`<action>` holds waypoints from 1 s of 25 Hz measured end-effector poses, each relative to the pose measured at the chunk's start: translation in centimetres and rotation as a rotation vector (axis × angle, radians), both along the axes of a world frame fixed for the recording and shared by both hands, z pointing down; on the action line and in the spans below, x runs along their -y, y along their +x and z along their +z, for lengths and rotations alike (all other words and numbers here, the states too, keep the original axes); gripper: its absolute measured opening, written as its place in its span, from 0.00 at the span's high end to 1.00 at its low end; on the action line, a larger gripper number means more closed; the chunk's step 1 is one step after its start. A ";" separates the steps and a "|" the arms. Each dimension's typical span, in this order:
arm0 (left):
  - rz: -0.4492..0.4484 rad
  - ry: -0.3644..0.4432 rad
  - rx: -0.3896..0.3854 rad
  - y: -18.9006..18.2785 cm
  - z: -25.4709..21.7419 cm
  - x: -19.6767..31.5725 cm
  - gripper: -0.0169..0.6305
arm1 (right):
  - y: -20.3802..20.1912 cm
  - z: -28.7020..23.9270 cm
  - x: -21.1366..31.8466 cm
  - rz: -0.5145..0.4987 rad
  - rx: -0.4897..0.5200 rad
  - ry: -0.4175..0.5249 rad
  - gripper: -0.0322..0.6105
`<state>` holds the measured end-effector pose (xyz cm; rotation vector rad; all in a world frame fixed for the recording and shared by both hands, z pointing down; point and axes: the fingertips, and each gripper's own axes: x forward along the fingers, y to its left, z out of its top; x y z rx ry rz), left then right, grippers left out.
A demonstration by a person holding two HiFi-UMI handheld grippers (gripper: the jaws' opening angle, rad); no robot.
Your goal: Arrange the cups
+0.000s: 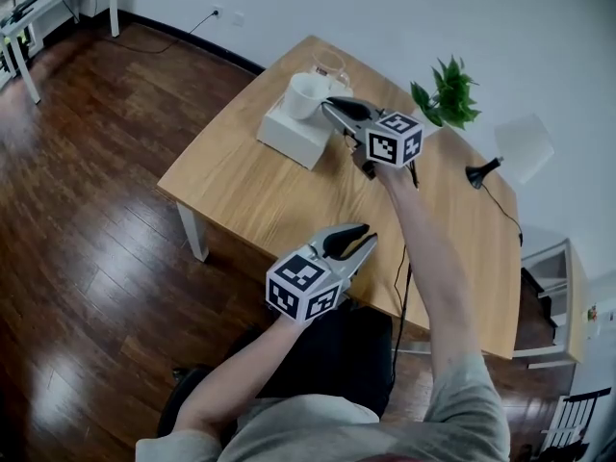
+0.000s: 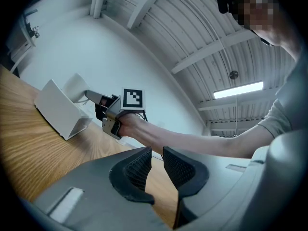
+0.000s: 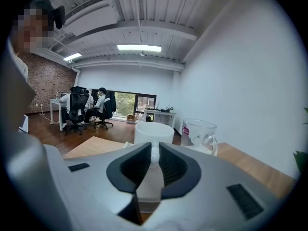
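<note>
A white cup [image 1: 306,95] hangs over a white box [image 1: 294,135] at the far side of the wooden table [image 1: 250,195]. My right gripper [image 1: 332,109] is shut on the cup's handle; in the right gripper view the cup [image 3: 153,133] shows just beyond the right gripper [image 3: 153,150]. A clear glass cup [image 1: 330,65] with a handle stands behind the box, to the right of the white one [image 3: 199,134]. My left gripper [image 1: 358,239] hovers at the near table edge, open and holding nothing. The left gripper view shows its jaws [image 2: 156,153] apart, with the box [image 2: 60,112] and the right gripper [image 2: 91,96] beyond.
A green potted plant [image 1: 445,94] and a black desk lamp [image 1: 484,170] with a cable stand at the table's right back. Dark wood floor surrounds the table. People sit on office chairs [image 3: 77,112] far across the room.
</note>
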<state>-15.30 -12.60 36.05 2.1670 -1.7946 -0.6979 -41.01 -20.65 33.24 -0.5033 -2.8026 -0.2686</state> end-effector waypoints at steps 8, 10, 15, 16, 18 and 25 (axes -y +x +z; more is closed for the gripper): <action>0.005 0.010 -0.009 -0.1 -0.3 -0.3 0.87 | 0.8 0.4 1.0 0.108 -0.026 0.065 0.77; 0.008 0.009 -0.006 -0.1 -0.3 -0.6 0.87 | 3.2 0.1 1.2 0.122 -0.024 0.042 0.77; 0.022 -0.001 0.034 0.6 0.0 -0.8 0.87 | 13.9 -1.6 1.5 0.104 0.026 -0.033 0.80; 0.022 -0.003 0.041 0.7 0.1 -0.7 0.87 | 16.6 -2.0 2.0 0.114 0.038 -0.025 0.84; 0.021 -0.005 0.050 0.9 0.0 -0.7 0.87 | 22.1 -2.7 2.8 0.157 0.064 -0.012 0.84; 0.065 -0.030 0.114 2.5 -0.6 -1.1 0.87 | 41.9 -1.5 4.4 0.529 0.243 -0.117 0.84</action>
